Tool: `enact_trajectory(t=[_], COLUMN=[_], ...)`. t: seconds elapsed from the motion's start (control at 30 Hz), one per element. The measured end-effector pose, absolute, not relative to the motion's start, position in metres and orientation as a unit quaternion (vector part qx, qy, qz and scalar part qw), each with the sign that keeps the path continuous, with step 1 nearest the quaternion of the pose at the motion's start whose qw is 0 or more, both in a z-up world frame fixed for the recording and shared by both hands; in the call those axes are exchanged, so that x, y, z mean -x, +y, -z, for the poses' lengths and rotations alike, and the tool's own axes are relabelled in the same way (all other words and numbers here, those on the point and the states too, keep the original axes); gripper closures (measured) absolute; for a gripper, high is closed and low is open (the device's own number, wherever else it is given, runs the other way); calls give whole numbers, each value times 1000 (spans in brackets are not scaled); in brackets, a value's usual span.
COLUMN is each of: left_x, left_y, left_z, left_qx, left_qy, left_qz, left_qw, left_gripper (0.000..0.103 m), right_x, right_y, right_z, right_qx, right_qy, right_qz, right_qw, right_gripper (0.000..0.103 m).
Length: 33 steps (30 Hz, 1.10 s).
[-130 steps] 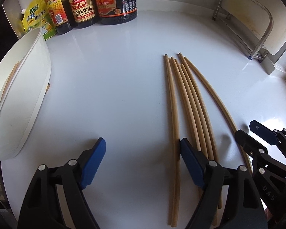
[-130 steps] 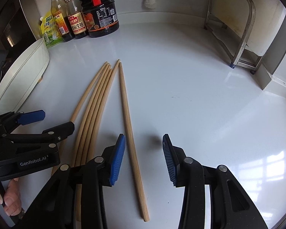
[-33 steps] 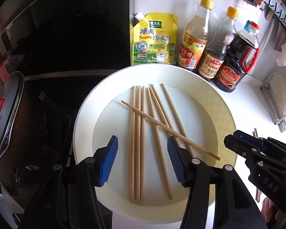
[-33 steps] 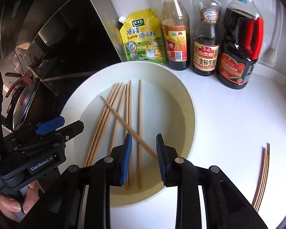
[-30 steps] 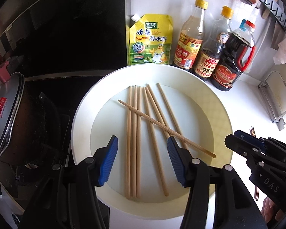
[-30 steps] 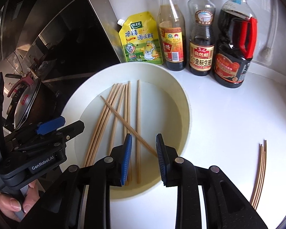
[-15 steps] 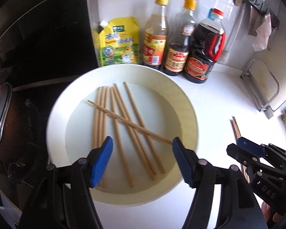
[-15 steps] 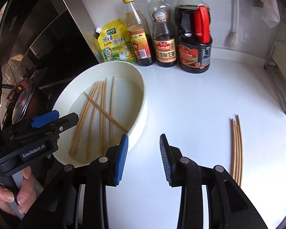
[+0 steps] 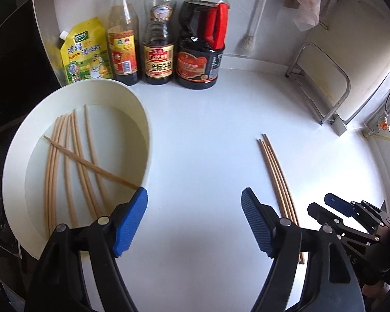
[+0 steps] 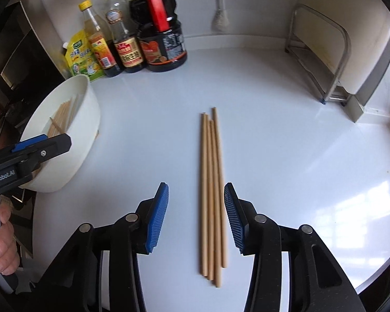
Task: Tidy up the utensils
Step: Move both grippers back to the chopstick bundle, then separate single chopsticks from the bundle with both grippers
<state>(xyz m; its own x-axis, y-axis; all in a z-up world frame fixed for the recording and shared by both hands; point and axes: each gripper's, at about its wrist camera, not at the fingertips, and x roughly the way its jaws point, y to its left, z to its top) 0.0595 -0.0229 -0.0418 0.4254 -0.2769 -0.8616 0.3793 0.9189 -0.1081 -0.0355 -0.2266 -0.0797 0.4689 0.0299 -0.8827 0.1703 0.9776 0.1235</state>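
Observation:
Several wooden chopsticks (image 10: 212, 189) lie side by side on the white counter (image 10: 286, 143), between the open pads of my right gripper (image 10: 196, 214), which is empty above them. They also show in the left wrist view (image 9: 277, 174), to the right. A white bowl (image 9: 143, 119) at the left holds several more chopsticks (image 9: 72, 161), one lying crosswise. My left gripper (image 9: 193, 219) is open and empty over bare counter beside the bowl's right rim. The bowl (image 10: 85, 119) also shows at the left of the right wrist view.
A yellow seasoning pouch (image 9: 84, 52) and three sauce bottles (image 9: 158, 33) stand at the back wall. A metal rack (image 9: 322, 85) stands at the back right. A dark stove area with a pot lies left of the bowl.
Both grippers have swung right, away from over the bowl toward the chopsticks on the counter. The right gripper has opened wider and now straddles them. The left has opened wider too.

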Motion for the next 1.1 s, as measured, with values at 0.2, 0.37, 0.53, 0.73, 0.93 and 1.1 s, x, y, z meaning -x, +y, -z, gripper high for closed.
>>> enact_trajectory(t=[0.2, 0.37, 0.53, 0.73, 0.93, 1.1], left_x=[-49, -43, -39, -36, -33, -27], left_y=[-50, -61, -66, -72, -76, -86], left_z=[65, 80, 87, 91, 94, 96], left_qx=[-72, -73, -73, -74, -73, -78], left_qy=[504, 512, 516, 518, 523, 521], left_qz=[189, 182, 171, 165, 165, 171], left_qw=[840, 836, 836, 836, 833, 833], left_gripper=[27, 27, 27, 27, 27, 27], right_x=[41, 36, 31, 29, 32, 33], right_y=[-255, -257, -250, -248, -246, -257], right_z=[105, 121, 132, 142, 142, 143], right_qx=[-88, -80, -58, -49, -34, -41], right_qy=[522, 528, 532, 538, 535, 531], right_qz=[54, 41, 21, 19, 14, 21], right_qw=[847, 844, 844, 842, 844, 846], right_gripper=[60, 60, 60, 60, 60, 60])
